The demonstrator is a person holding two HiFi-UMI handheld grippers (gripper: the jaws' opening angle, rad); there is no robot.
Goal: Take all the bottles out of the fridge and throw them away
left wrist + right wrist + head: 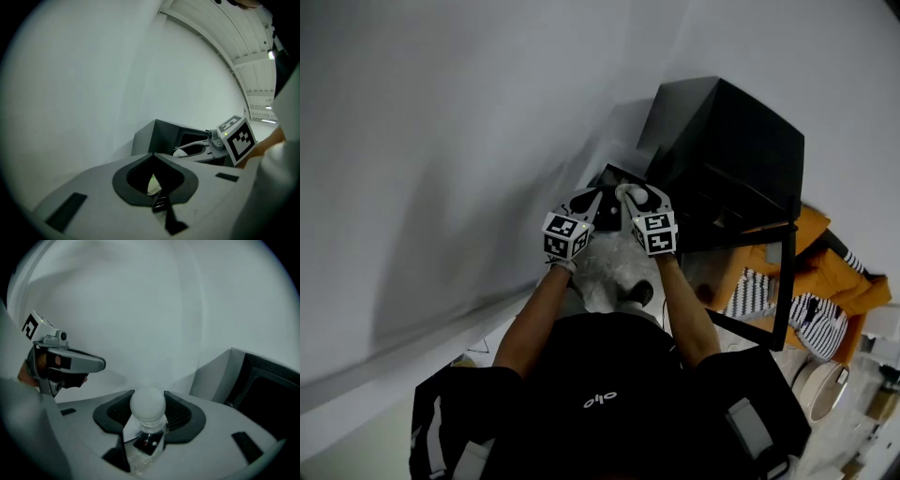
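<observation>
A clear plastic bottle with a white cap (147,404) stands between the jaws of my right gripper (149,417), which is shut on its neck. In the head view the bottle's white cap (627,192) shows at the right gripper (635,199), just in front of a black box-shaped unit (722,150). Beside it, my left gripper (586,204) is level with the right one. In the left gripper view its jaws (157,187) are shut with nothing clearly gripped; only a pale sliver shows in the gap. The same dark unit (161,136) lies ahead with an open cavity.
A white wall fills the left and far side. A black frame (787,281) stands under the dark unit. Orange and striped cloth (825,272) lies to the right, with round pale objects (820,384) at the lower right.
</observation>
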